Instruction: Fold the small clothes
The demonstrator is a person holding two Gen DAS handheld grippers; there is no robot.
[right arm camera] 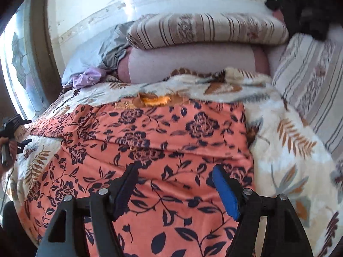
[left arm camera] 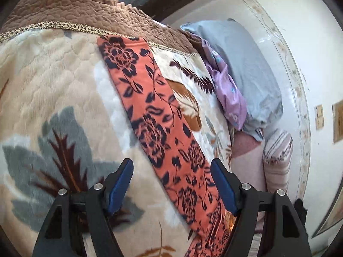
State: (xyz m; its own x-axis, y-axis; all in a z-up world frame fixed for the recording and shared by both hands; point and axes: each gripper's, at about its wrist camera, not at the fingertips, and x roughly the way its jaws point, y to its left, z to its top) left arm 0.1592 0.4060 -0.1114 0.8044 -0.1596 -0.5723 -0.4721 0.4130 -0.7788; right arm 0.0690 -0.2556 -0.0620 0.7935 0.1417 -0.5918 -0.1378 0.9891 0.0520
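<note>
Two grippers over a bed, both with fingers spread wide and nothing between the pads. Orange floral garment (right arm camera: 150,145) lies flat on the plush leaf-print blanket (left arm camera: 53,81) that covers the bed. Right wrist view: right gripper (right arm camera: 173,184) hangs above the near part of the garment, cloth filling the gap under the fingers, not pinched; blue pad (right arm camera: 225,194) on one finger shows clear of the fabric. Garment's far edge runs roughly straight across the blanket, short of the pillows; its right edge ends near the middle of the bed width, bare blanket beyond it. Left wrist view: left gripper (left arm camera: 171,184) sits over the garment's long side edge, seen here as a narrow orange strip running away toward the brown quilted border (left arm camera: 70,6) at the bed's far edge. One finger is over bare blanket, the other at or past the strip's opposite edge; contact cannot be told. No earlier frame to compare. Striped pillows (right arm camera: 205,30) stacked at the head edge of the bed, a lilac cloth (right arm camera: 88,78) and a grey-blue bundle (left arm camera: 242,64) bunched at the head corner nearest the window. Other handset (right arm camera: 9,137) visible at the left rim of the right wrist view.
</note>
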